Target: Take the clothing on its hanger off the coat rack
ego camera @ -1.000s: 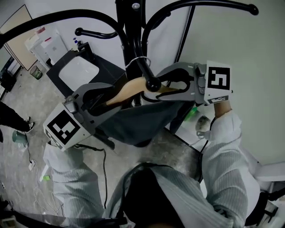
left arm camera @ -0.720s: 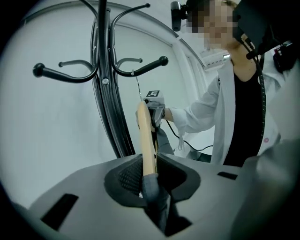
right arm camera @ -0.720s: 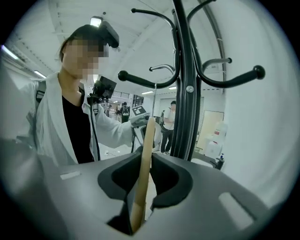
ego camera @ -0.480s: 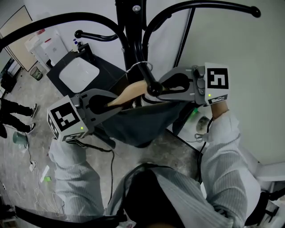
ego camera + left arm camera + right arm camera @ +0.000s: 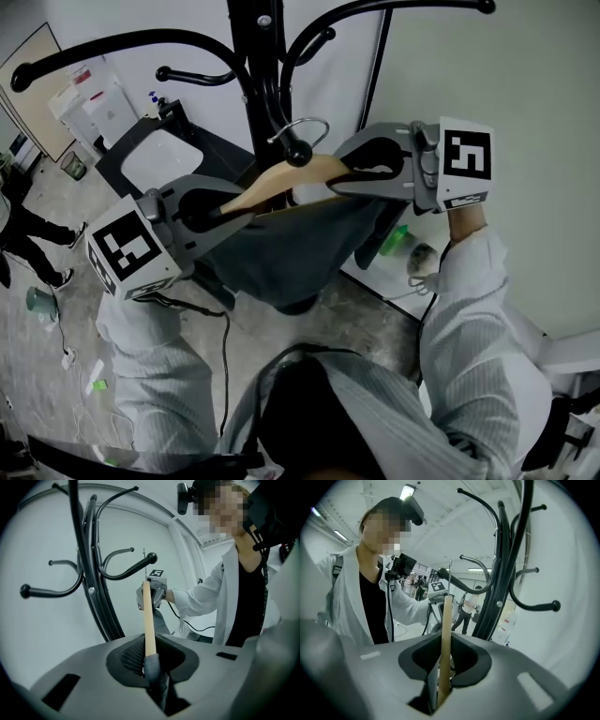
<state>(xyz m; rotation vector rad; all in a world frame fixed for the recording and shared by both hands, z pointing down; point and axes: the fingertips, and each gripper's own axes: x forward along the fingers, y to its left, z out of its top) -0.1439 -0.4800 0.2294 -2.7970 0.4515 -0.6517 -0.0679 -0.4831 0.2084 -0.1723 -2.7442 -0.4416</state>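
Observation:
A wooden hanger with a metal hook carries dark grey clothing. The hook loops right at the knob of a curved arm of the black coat rack; I cannot tell if it rests on it. My left gripper is shut on the hanger's left end and the cloth over it. My right gripper grips the right end, its jaws still closing on the wood. Each gripper view looks along the hanger to the other gripper.
More rack arms sweep out left and right overhead. A black stand with a white top is behind the left gripper. A cable runs over the floor, and a green item lies by the wall. A person's legs are at far left.
Both grippers have closed on the hanger's ends. The hanger has risen along the rack arm, so its hook now sits at the knob instead of further back.

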